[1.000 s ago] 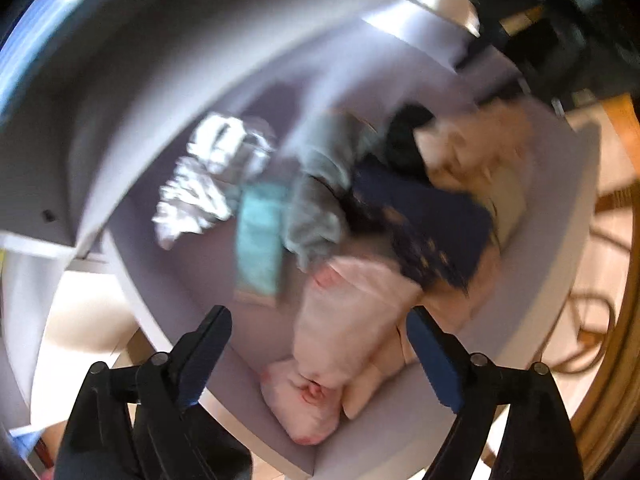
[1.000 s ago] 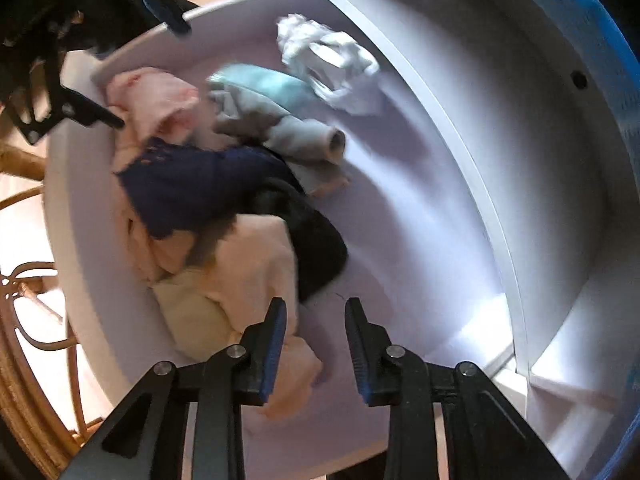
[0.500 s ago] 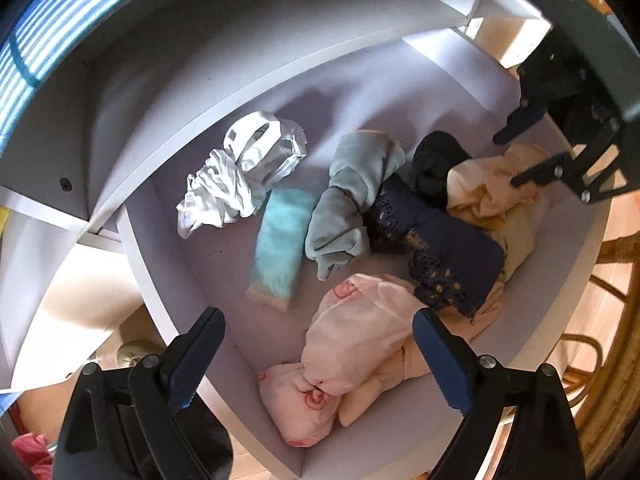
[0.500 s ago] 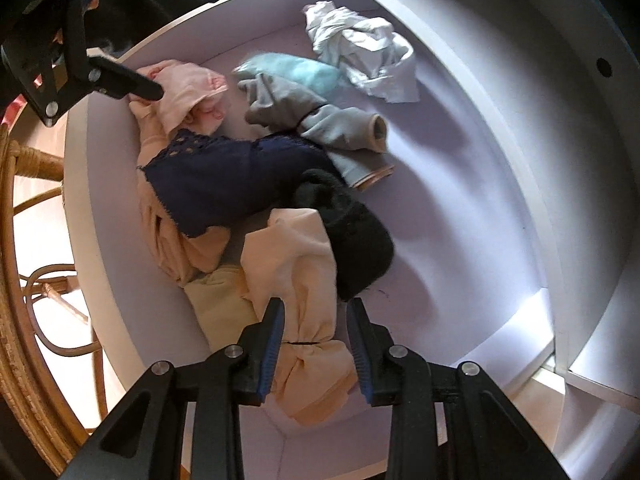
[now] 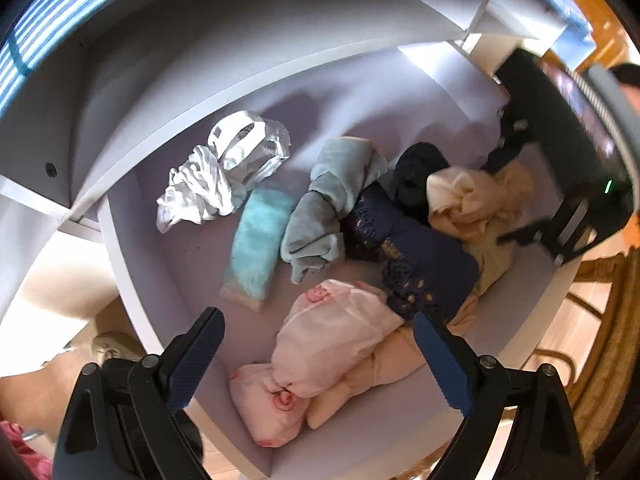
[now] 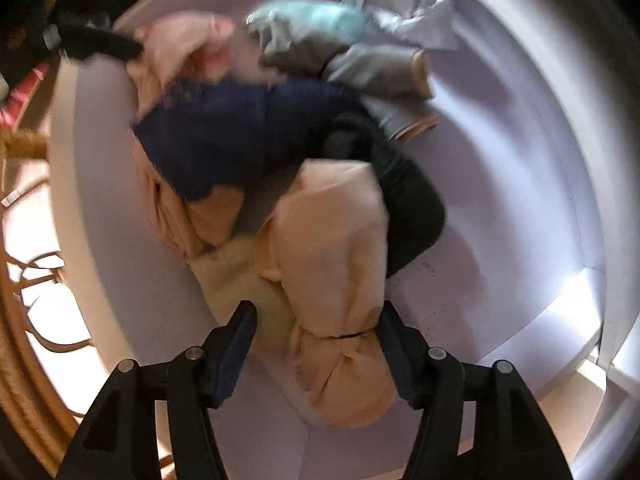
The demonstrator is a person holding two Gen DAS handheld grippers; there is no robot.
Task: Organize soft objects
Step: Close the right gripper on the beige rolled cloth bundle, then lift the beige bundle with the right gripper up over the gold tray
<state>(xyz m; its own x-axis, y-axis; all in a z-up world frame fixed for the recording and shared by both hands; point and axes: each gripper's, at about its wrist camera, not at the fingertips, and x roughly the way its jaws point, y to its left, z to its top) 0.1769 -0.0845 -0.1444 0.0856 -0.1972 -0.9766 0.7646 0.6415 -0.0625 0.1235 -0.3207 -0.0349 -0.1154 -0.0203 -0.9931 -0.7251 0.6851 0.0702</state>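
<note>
**Right claw spread over the peach bundle on the shelf**

The white shelf (image 5: 532, 300) carried the whole heap of soft things. In the left wrist view the navy lace garment (image 5: 412, 256) lay at centre, the pale pink bundle (image 5: 332, 340) at 6 o'clock of it, the grey rolled cloth (image 5: 328, 204) at 10 o'clock, the white crumpled cloth (image 5: 216, 176) farther out at 9 o'clock, and the turquoise fluffy piece (image 5: 256, 248) between those two.

The left claw (image 5: 316, 356) stood wide above the pink bundle, holding nothing.

The right claw (image 6: 316, 340) had just been opening, its jaws now half spread. The tied peach bundle (image 6: 336, 280) sat between them, not visibly pinched.

The step appeared to be picking the peach bundle. The next move would likely call for lowering and closing near the dark tie at its neck.
</note>
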